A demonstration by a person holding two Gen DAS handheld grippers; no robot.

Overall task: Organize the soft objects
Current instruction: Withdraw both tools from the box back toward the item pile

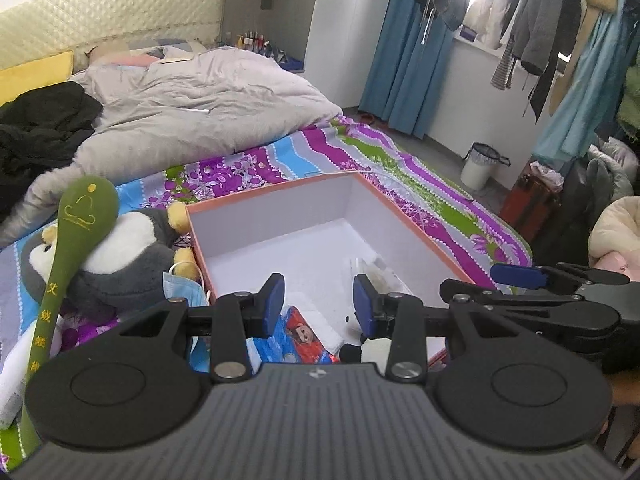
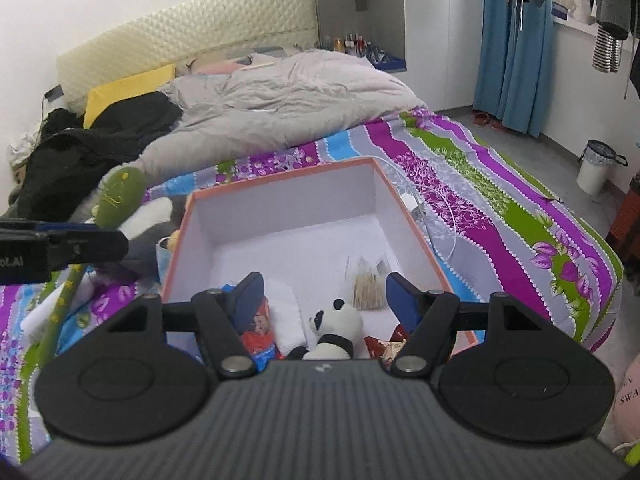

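An open orange-rimmed box with a white inside sits on the striped bedspread. In it lie a small panda plush, a red and blue packet, a white folded cloth and a clear bag of sticks. A grey penguin plush lies left of the box with a green plush mallet across it and a blue face mask beside it. My left gripper is open and empty over the box's near end. My right gripper is open and empty above the panda.
A grey duvet and black clothes cover the far bed. A white bin stands on the floor at right, with hanging clothes and blue curtains behind. A white cable lies by the box's right side.
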